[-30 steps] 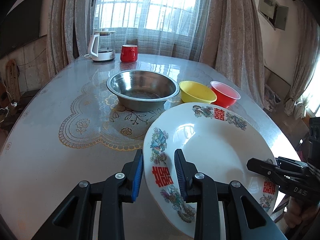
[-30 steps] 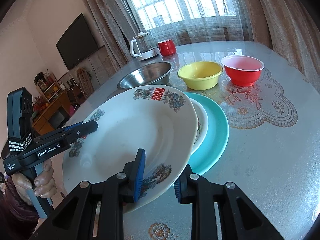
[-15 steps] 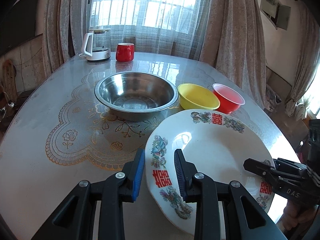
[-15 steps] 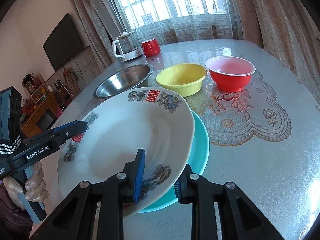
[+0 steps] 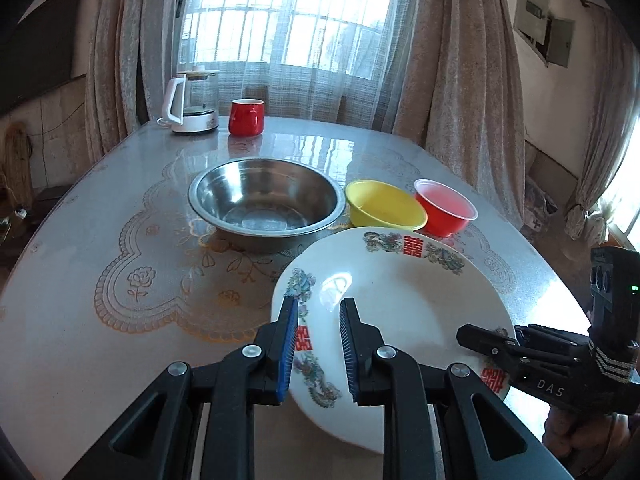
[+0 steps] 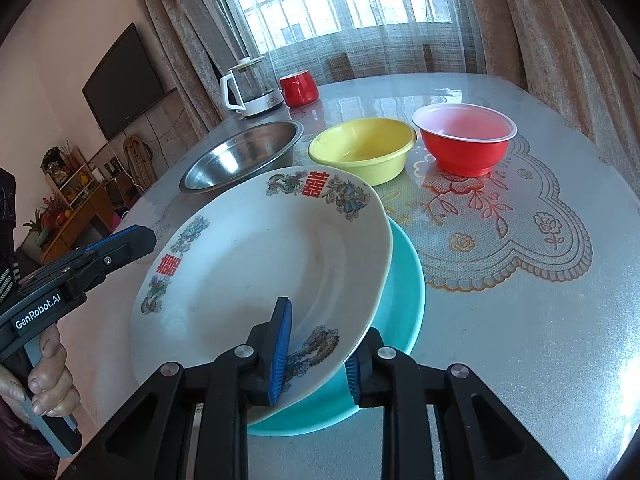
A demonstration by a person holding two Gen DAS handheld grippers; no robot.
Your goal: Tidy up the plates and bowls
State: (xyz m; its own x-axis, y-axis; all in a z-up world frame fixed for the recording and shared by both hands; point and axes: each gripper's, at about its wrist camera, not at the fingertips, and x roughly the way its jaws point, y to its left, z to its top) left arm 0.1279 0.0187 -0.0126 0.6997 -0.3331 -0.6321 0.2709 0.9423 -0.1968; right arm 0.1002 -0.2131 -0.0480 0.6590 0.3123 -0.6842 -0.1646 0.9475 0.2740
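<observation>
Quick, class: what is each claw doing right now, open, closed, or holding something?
Left claw: open, straddling the white plate's rim, not clamped.
Right claw: closed on the white plate's near rim, one finger above, one below.

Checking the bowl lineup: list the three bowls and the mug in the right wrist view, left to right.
Steel bowl → red mug → yellow bowl → red bowl.

You're in home dining/living room. Oval table (image 5: pixel 72 320) with lace-pattern cover fills centre of both views. Barred window (image 5: pixel 288 16) with sheer and heavy curtains (image 5: pixel 452 64) at top. Wall-mounted TV (image 6: pixel 124 82) at upper left of right wrist view, shelf with ornaments (image 6: pixel 66 196) below it. Electric kettle (image 5: pixel 192 100) and red mug (image 5: pixel 246 117) at table's far edge.
</observation>
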